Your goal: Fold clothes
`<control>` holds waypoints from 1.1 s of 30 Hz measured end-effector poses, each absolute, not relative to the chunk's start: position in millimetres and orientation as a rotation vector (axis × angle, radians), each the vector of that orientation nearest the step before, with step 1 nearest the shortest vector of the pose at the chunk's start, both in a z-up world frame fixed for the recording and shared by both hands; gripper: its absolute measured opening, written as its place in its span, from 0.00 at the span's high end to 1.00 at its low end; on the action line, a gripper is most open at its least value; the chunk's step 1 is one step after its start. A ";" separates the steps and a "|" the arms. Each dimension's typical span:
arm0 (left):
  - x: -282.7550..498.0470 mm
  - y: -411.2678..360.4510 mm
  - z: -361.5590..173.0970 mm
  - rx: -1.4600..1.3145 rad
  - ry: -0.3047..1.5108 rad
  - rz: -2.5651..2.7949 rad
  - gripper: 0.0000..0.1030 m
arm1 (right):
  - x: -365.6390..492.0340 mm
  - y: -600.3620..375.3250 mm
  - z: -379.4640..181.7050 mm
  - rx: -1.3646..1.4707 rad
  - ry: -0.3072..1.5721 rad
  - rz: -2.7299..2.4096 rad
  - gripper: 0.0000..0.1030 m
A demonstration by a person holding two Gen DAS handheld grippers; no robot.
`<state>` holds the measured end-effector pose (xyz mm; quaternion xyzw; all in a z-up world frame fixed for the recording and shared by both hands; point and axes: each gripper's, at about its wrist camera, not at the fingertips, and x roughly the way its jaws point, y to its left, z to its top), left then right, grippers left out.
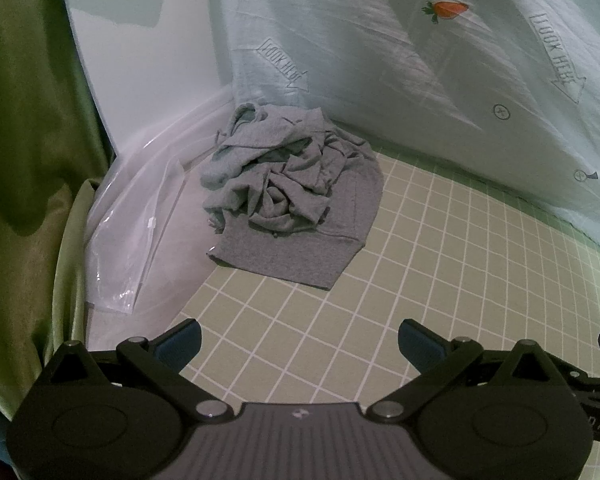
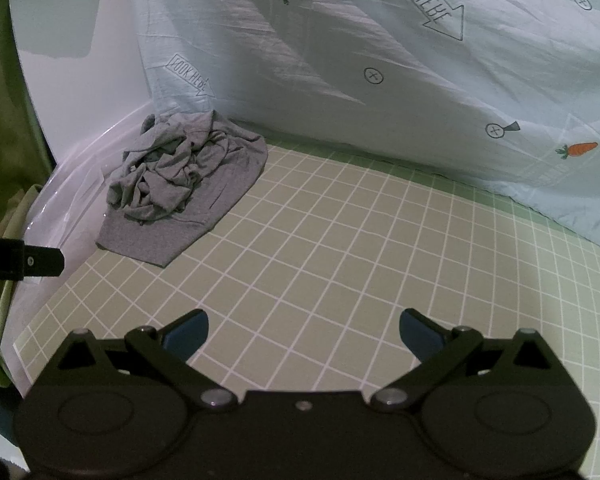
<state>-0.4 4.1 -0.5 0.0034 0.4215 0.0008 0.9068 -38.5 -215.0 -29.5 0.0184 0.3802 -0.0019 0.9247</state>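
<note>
A crumpled grey garment (image 1: pixel 296 196) lies in a heap at the far left corner of the green grid mat (image 1: pixel 420 272), its flat hem toward me. The same grey garment (image 2: pixel 184 184) shows at the upper left in the right wrist view, on the mat (image 2: pixel 360 260). My left gripper (image 1: pixel 300 340) is open and empty, hovering over the mat well short of the garment. My right gripper (image 2: pixel 304 330) is also open and empty, farther right of the garment. A dark part of the left gripper (image 2: pixel 20 262) pokes in at the left edge of the right wrist view.
A pale blue quilt (image 1: pixel 440 60) printed with carrots and arrows is piled along the back of the mat. A clear plastic bag (image 1: pixel 128 252) lies left of the garment on a white surface. Green cloth (image 1: pixel 24 160) hangs at the far left.
</note>
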 end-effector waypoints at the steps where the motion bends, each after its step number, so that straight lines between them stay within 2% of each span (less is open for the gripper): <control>1: -0.3 4.2 -0.6 0.006 0.871 0.002 0.00 | -38.5 -215.6 -29.4 0.038 0.779 -0.003 0.00; 22: 10.3 5.8 -6.5 -0.017 0.902 -0.002 0.00 | -30.8 -213.3 -34.0 0.021 0.794 -0.007 0.00; 33: 39.9 19.0 -13.9 -0.052 0.925 0.035 0.00 | 9.8 -203.5 -36.2 0.009 0.809 0.016 0.00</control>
